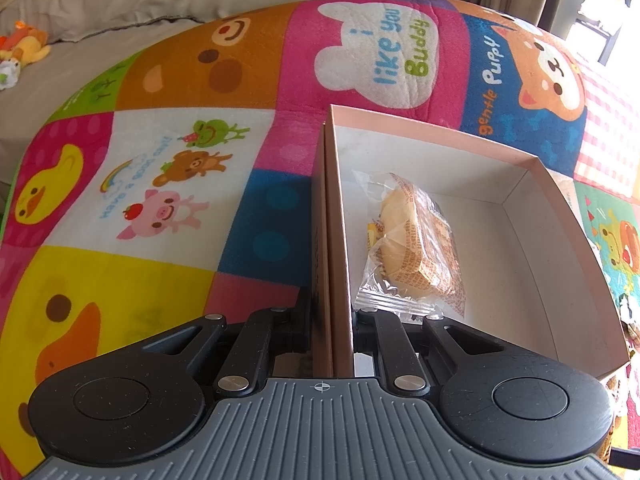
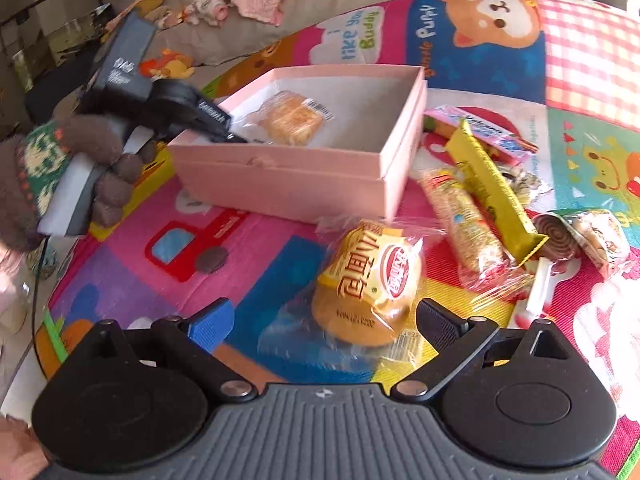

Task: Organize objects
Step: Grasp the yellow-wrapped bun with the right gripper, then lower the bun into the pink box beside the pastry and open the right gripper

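While left gripper jaws clamp pink box wall | right gripper jaws apart — bun between.

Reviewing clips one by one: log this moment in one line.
left gripper: shut on pink box wall | right gripper: open around bun packet | boxed: one pastry

Left wrist view: the left gripper's fingertips are hidden behind the pink box's near wall, which they clamp. Box's right corner runs behind the gripper body. Wrapped pastry: label print too small to read.

Right wrist view: wrapped bun between the wide-apart fingers of the right gripper is motion-blurred; small print illegible. Snack pile overlaps itself, lower packets partly covered. Lollipop stick smeared. Gloved hand cut by the left edge. Play mat runs off frame.
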